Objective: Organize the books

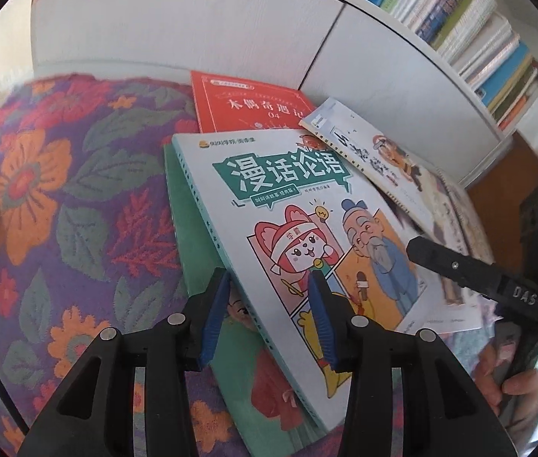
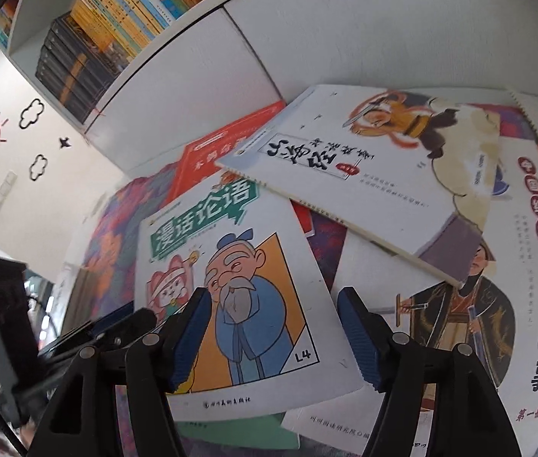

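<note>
Task barely begun: books in loose overlapping heap on floral cloth, none on shelf; left gripper and right gripper apart, holding nothing

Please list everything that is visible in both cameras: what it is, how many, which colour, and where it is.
Comic book: 1, white and teal cover, top of the pile, between both grippers.
Green book: 1, under the comic book.
Red book: 1, at the back by the cabinet.
Monkey book: 1, white, overlapping others.
Story book: 1, white, right side.
Floral cloth: 1, purple and orange, underneath.
Shelved books: many, mixed colours, above.
Left gripper: black, blue pads, jaws open.
Right gripper: same, jaws open.
</note>
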